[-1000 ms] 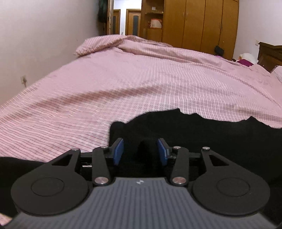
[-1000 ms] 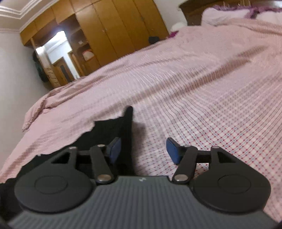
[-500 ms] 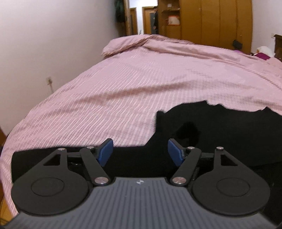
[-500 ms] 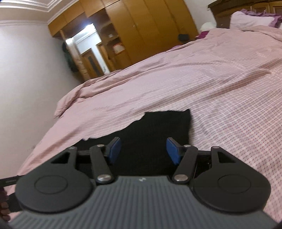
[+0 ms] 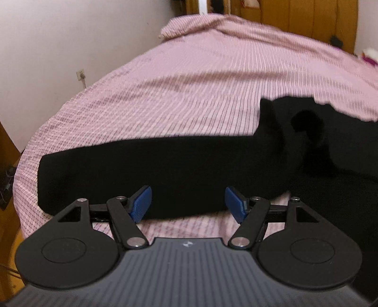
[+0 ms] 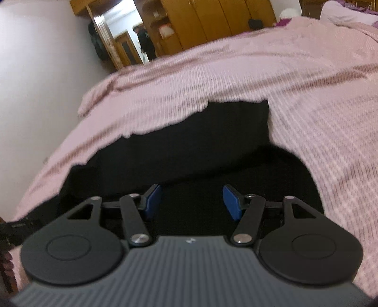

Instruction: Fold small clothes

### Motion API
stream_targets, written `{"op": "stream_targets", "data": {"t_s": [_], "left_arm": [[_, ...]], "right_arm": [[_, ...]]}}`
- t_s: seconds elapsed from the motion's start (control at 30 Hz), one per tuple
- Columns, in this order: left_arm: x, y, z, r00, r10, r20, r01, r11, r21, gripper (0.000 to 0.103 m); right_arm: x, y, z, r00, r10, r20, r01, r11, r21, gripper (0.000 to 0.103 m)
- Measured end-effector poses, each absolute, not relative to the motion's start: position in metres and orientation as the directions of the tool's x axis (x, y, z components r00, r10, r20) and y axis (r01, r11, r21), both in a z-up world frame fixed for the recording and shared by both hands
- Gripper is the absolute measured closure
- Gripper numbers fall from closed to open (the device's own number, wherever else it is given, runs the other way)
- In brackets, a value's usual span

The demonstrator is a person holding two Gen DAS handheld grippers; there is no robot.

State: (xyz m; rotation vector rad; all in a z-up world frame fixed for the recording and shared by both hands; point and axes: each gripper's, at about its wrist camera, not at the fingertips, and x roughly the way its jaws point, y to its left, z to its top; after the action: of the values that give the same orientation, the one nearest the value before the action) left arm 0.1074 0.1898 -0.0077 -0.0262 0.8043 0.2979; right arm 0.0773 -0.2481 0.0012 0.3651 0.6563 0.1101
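Released since a second ago, left gripper [image 5: 188, 205] now faces the black garment's [image 5: 146, 172] long sleeve on the bed [image 5: 189, 82]. Right gripper [image 6: 191, 202], jaws also spread, hovers over the folded body [image 6: 212, 141]; only left view shows the wall socket [image 5: 81, 75].

We count one black garment [image 5: 165, 170] on one pink bed [image 5: 189, 89]. Past the bed stands one wardrobe [image 6: 212, 19], with one open doorway [image 6: 122, 35] beside it and one person [image 6: 145, 40] in it. On the wall beside the bed we see one socket [image 5: 81, 75].
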Motion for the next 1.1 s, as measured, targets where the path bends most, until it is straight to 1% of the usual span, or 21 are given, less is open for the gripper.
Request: {"op": "stream_targets", "data": {"t_s": [0.03,0.07,0.2,0.33,0.37,0.43,0.53,0.63,0.67,0.7,0.77,0.83,0.93,1.1], "left_arm": [[0.106,0.192,-0.010,0.650,0.242,-0.721,-0.261,0.961,0.087,0.029],[0.104,0.194,-0.012,0.646,0.229,-0.728,-0.255,0.964,0.077,0.029],[0.099,0.199,-0.020,0.641,0.174,-0.747,-0.222,0.974,0.036,0.029],[0.098,0.194,-0.029,0.639,0.179,-0.748,-0.186,0.980,0.075,0.028],[0.097,0.192,-0.030,0.643,0.183,-0.743,-0.173,0.981,0.091,0.026],[0.096,0.187,-0.032,0.655,0.191,-0.731,-0.147,0.981,0.125,0.023],[0.097,0.183,-0.037,0.663,0.217,-0.716,-0.136,0.976,0.170,0.019],[0.101,0.188,-0.043,0.654,0.276,-0.704,-0.186,0.961,0.204,0.012],[0.102,0.191,-0.045,0.654,0.298,-0.695,-0.211,0.955,0.211,0.009],[0.104,0.195,-0.046,0.656,0.315,-0.685,-0.231,0.949,0.215,0.007],[0.109,0.203,-0.048,0.658,0.327,-0.679,-0.254,0.944,0.209,0.007],[0.115,0.208,-0.047,0.663,0.326,-0.674,-0.251,0.945,0.210,0.007],[0.124,0.212,-0.049,0.674,0.338,-0.656,-0.243,0.941,0.236,0.004],[0.140,0.227,-0.052,0.695,0.337,-0.635,-0.259,0.941,0.216,0.002]], "right_arm": [[0.077,-0.245,-0.003,0.776,0.206,-0.596,0.023,0.935,0.353,0.037],[0.077,-0.241,-0.008,0.760,0.194,-0.620,0.031,0.942,0.333,0.035],[0.082,-0.230,-0.023,0.706,0.152,-0.692,0.075,0.955,0.286,0.035],[0.085,-0.221,-0.032,0.678,0.141,-0.721,0.094,0.957,0.276,0.034],[0.085,-0.219,-0.033,0.677,0.129,-0.725,0.097,0.960,0.263,0.034],[0.085,-0.215,-0.036,0.676,0.116,-0.727,0.099,0.964,0.246,0.033],[0.085,-0.216,-0.039,0.679,0.117,-0.725,0.105,0.962,0.254,0.028],[0.084,-0.215,-0.041,0.685,0.117,-0.719,0.107,0.960,0.258,0.024],[0.084,-0.214,-0.041,0.687,0.115,-0.717,0.104,0.962,0.254,0.024],[0.083,-0.212,-0.042,0.691,0.112,-0.714,0.099,0.964,0.246,0.024],[0.080,-0.210,-0.045,0.701,0.110,-0.704,0.085,0.968,0.236,0.022],[0.080,-0.208,-0.046,0.710,0.118,-0.695,0.071,0.969,0.237,0.017],[0.080,-0.208,-0.048,0.716,0.120,-0.687,0.065,0.969,0.238,0.014],[0.079,-0.206,-0.050,0.723,0.122,-0.680,0.058,0.970,0.235,0.013]]}}
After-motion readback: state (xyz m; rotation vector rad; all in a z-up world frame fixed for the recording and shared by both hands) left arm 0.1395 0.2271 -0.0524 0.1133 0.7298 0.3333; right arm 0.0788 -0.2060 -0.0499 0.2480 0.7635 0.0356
